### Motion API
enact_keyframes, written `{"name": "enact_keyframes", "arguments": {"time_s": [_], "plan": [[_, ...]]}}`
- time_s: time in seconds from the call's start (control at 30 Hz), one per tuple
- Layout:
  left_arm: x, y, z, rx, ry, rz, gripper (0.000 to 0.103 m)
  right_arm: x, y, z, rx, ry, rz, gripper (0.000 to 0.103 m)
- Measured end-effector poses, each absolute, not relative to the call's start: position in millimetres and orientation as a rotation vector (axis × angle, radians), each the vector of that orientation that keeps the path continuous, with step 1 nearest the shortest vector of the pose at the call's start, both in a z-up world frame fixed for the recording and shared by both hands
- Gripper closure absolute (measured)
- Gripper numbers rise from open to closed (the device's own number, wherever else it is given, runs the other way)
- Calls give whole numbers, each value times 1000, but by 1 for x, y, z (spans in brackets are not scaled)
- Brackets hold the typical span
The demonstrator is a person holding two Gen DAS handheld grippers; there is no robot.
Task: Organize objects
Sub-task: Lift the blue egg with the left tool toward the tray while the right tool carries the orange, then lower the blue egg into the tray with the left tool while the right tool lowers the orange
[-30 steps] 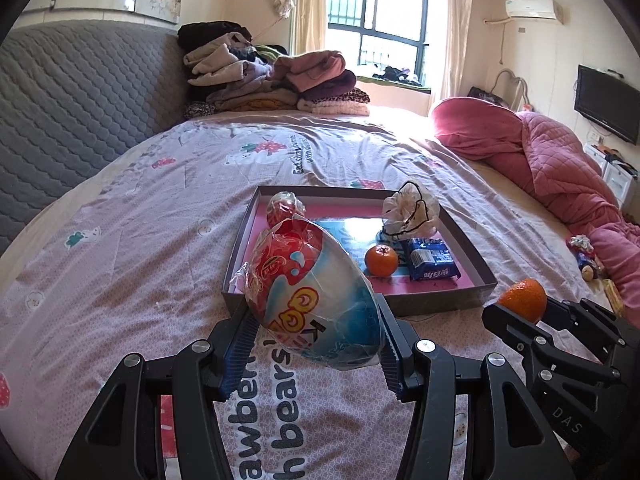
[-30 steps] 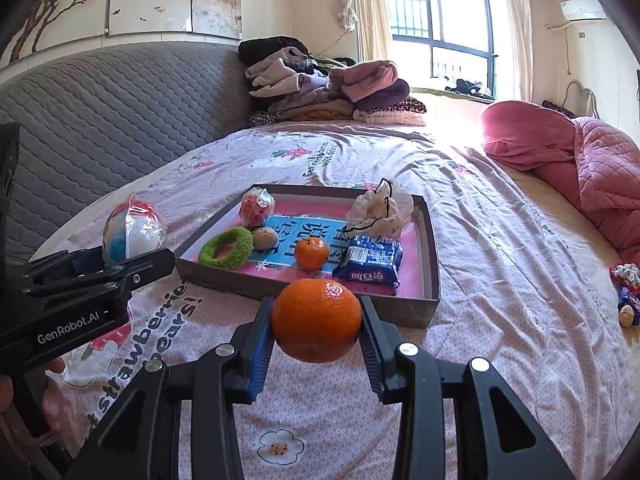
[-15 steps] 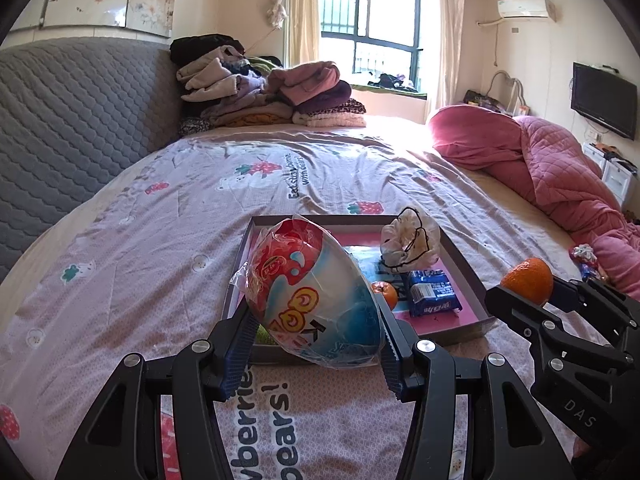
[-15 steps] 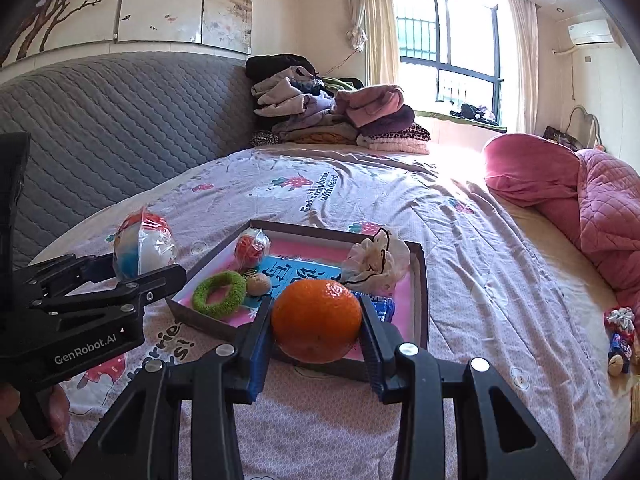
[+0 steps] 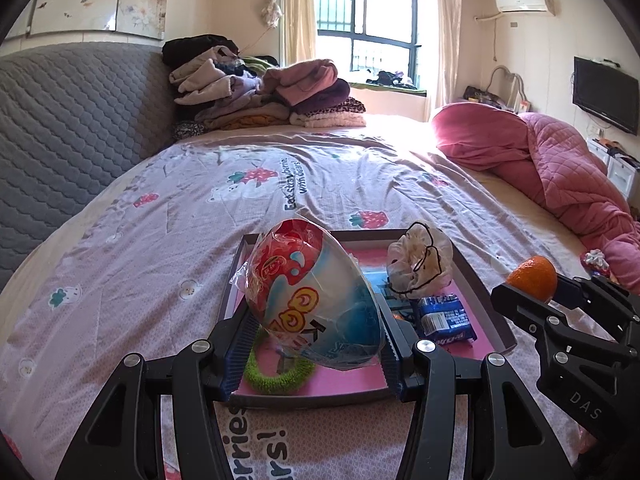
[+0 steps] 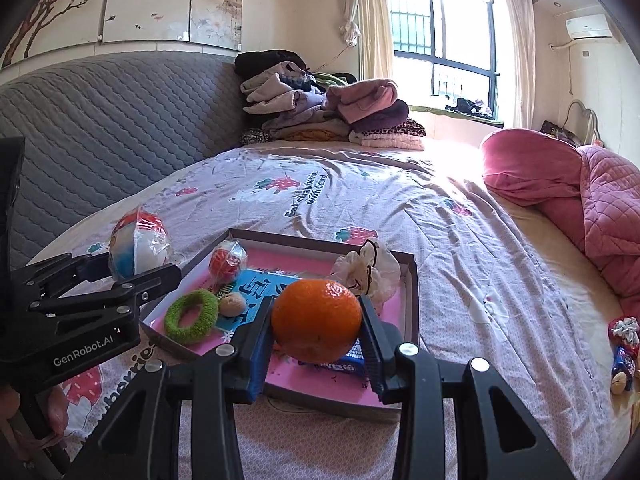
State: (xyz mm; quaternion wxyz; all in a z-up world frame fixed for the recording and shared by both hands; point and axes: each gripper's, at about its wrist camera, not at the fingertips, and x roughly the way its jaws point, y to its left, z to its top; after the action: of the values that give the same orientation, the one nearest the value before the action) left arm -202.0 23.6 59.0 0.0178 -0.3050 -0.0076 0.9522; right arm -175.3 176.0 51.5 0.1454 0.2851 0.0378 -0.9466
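My left gripper [image 5: 314, 350] is shut on a large wrapped toy egg [image 5: 312, 300], red, white and blue, held above the near left end of a shallow pink-lined tray [image 5: 486, 312] on the bed. My right gripper [image 6: 316, 346] is shut on an orange [image 6: 316, 320], held above the tray's near edge [image 6: 332, 402]. In the tray lie a green ring [image 6: 191, 317], a small wrapped red ball [image 6: 228, 261], a walnut [image 6: 232, 304], a white scrunchie [image 6: 370, 270] and a blue snack packet [image 5: 446, 318]. The egg also shows in the right wrist view [image 6: 138, 244], the orange in the left wrist view [image 5: 532, 278].
The tray sits on a strawberry-print bedsheet [image 5: 200, 216]. A pile of folded clothes [image 5: 260, 96] lies at the far end, a pink quilt [image 5: 560, 168] at the right, a grey padded headboard [image 5: 68, 128] at the left. Small toys [image 6: 624, 352] lie at the bed's right edge.
Both grippers have moved forward and up over the tray, each still holding its object. The tray now lies under the fingertips instead of ahead of them.
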Motion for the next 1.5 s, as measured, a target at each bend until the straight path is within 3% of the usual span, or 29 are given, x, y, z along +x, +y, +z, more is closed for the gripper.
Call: {"name": "enact_keyframes", "arguments": {"time_s": [1.07,1.5], "plan": [[-329,44,9,-1116,-14,2866,46,-289,177,15,932,164,-2714,63],[-354,65,-21,-1259,75,2777,46,-320,186,-13,1065,127,-2713,63]]}}
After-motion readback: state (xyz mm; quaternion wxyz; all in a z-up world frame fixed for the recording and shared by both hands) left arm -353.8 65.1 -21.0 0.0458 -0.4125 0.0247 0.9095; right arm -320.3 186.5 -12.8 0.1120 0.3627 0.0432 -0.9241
